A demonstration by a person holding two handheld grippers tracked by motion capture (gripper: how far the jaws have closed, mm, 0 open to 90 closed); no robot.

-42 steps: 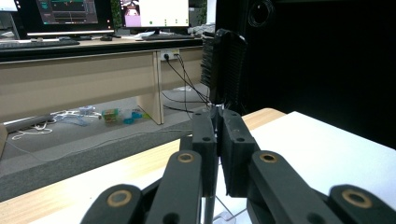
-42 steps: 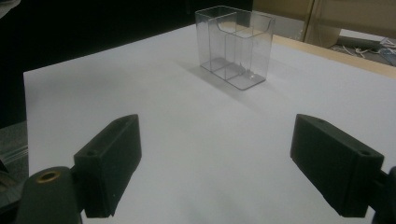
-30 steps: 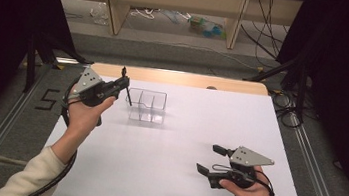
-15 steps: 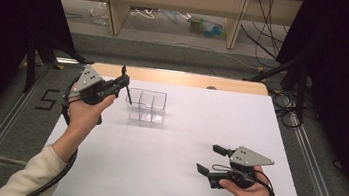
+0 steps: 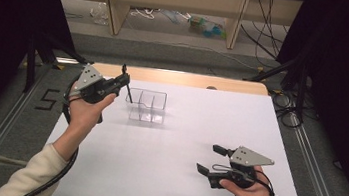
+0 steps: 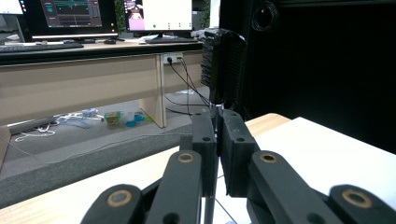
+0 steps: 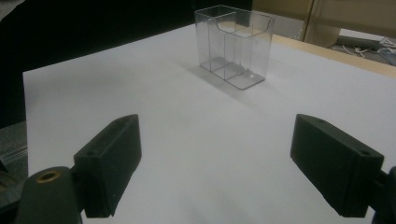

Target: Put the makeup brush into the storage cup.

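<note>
The clear box (image 5: pixel 145 105) stood upright on the white sheet (image 5: pixel 182 144) covering the table, toward its far left part. In the right gripper view the box (image 7: pixel 236 44) showed inner walls that split it into compartments, but the glare on the plastic made their number hard to count. Just left of the box, the left gripper (image 5: pixel 123 84) was held up by the left hand (image 5: pixel 85 110), its jaws clenched on a slim black tool (image 5: pixel 130 96). From above, this tool read as a thin dark stick slanting down toward the box's near left corner. Its lower tip overlapped the box's edge there, so whether it touched the wall, dipped inside or hung in front could not be told. In the left gripper view the left gripper (image 6: pixel 217 140) had its two pads pressed together around a narrow shaft. The tool (image 6: pixel 224 60) rose above them into a broader, ribbed black head, seen against a dark backdrop that swallowed its outline. What sort of tool it was stayed unclear, and its lower end was hidden behind the jaws. Well apart from the box, on its near right side, the right gripper (image 5: pixel 209 157) lay low over the sheet in the right hand (image 5: pixel 251 193), which was cut off by the bottom edge. Its jaws were released and spread wide, pointing back toward the box. The right gripper (image 7: pixel 215 163) had bare sheet between its pads.
</note>
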